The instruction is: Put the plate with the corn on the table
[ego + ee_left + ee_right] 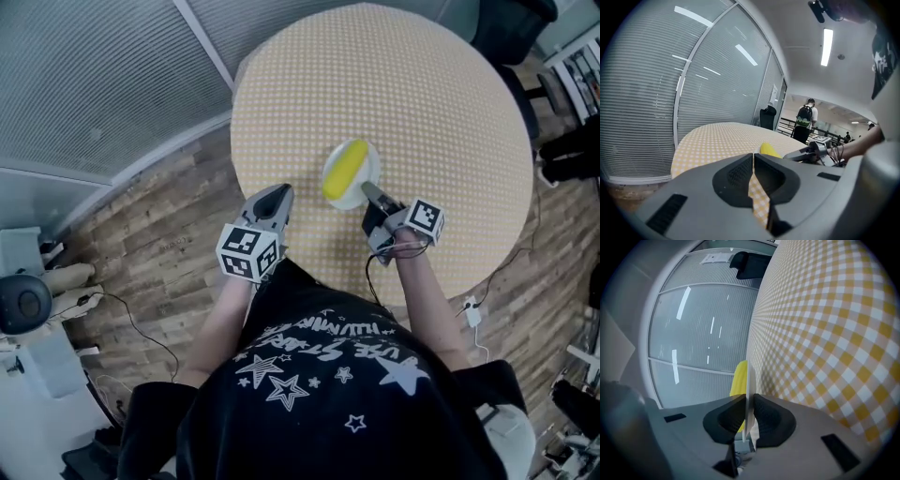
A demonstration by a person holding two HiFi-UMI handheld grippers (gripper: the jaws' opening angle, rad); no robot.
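Pinching the near rim of the white plate [367,161] with the right tool [372,195], jaws narrowed onto the thin edge from both faces. Carries a yellow corn [345,169] cob lying along the plate's middle, over the near half of the round table [422,103] with its yellow-and-white checked cloth. Cannot tell whether the plate rests on the cloth or hangs just above it. Shows, in the right gripper view, the plate [750,380] edge-on between the pads of the tool [747,401], with the corn [738,380] on one side and the checked table [825,333] on the other. Holds the left tool [278,194] at the table's near edge, left of the plate and apart from it, jaws together at the tips with nothing between them. Looks, in the left gripper view, past the closed tool [753,157] over the table [717,138] to the corn [769,149] and the right tool [811,152] beside it.
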